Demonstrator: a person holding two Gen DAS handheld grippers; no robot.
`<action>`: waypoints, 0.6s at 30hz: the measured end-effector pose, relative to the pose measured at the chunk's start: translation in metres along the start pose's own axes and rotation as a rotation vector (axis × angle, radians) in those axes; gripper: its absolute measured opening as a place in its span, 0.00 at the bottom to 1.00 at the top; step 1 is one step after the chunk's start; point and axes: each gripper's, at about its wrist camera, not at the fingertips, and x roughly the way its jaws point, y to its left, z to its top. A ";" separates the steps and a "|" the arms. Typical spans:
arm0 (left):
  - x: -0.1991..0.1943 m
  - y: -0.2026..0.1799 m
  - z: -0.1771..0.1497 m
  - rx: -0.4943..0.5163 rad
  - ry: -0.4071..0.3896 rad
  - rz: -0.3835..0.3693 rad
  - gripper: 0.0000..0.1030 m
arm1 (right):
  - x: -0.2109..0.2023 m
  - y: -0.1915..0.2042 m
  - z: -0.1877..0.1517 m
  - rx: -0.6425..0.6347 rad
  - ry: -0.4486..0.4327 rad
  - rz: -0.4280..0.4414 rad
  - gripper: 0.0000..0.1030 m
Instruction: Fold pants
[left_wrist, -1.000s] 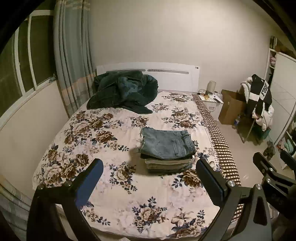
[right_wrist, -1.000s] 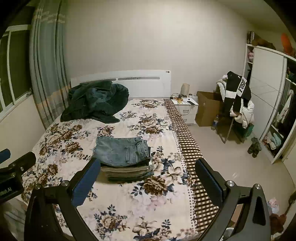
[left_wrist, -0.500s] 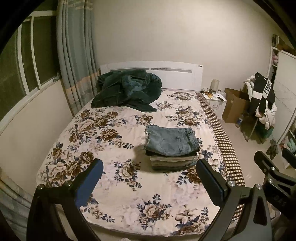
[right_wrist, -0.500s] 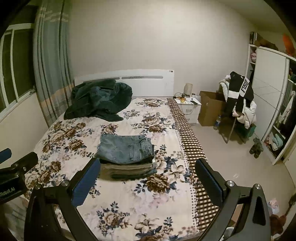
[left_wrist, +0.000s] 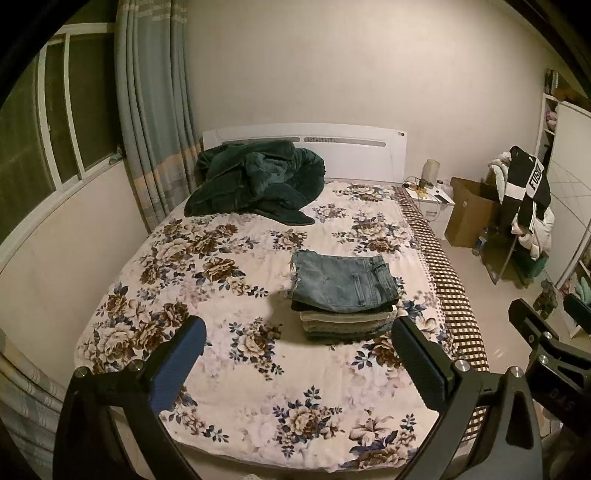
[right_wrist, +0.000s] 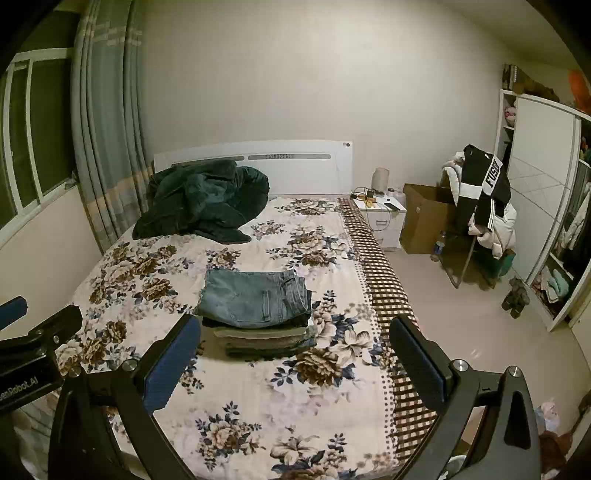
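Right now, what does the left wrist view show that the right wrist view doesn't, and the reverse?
Left wrist only: the right claw at its right edge, open.

Right wrist only: the left claw at its left edge, and the orange object atop the white wardrobe.

Both: the folded blue denim pants topping the stack of folded clothes, the crumpled dark green blanket, the floral bedspread.

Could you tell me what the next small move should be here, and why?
Probably just back away: the folded jeans already lie flat atop the stack on the bed, and both the left gripper and right gripper are open and empty.
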 end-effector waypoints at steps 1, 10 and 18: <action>-0.001 -0.001 0.000 0.000 0.000 0.001 0.99 | 0.000 0.000 0.001 0.003 -0.001 0.001 1.00; -0.002 -0.005 0.004 -0.003 0.009 -0.007 0.99 | 0.000 0.000 0.003 0.004 0.002 0.001 1.00; -0.003 -0.006 0.004 -0.004 0.007 -0.005 0.99 | -0.001 -0.001 0.001 0.007 0.000 0.001 1.00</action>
